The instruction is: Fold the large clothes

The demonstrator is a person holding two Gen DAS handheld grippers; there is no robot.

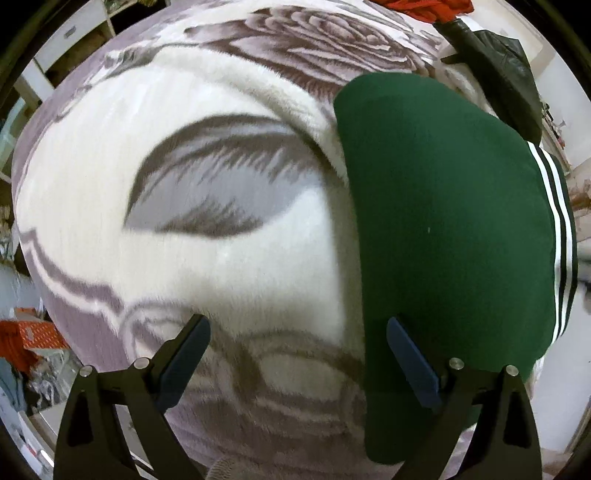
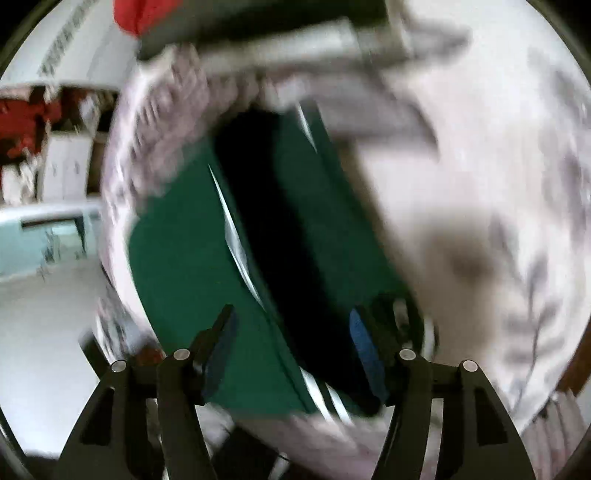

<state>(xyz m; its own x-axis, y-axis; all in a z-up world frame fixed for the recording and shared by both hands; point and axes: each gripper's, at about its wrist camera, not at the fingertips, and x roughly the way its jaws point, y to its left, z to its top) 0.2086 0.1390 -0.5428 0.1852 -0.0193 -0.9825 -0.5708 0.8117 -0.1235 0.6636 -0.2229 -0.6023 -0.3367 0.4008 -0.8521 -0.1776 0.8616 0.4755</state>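
Observation:
A dark green garment (image 1: 443, 221) with white stripes along its right edge lies folded flat on a white and mauve floral blanket (image 1: 229, 229). My left gripper (image 1: 297, 332) is open and empty, hovering above the blanket at the garment's near left edge. In the blurred right wrist view the same green garment (image 2: 184, 266) lies below my right gripper (image 2: 291, 328), which is open with its jaws wide apart and holding nothing.
A black leather jacket (image 1: 498, 74) and a red garment (image 1: 424, 9) lie at the blanket's far right. Shelves (image 1: 74, 37) stand at the far left. An orange box (image 1: 33, 332) sits on the floor at left. White furniture (image 2: 66, 166) stands beyond the bed.

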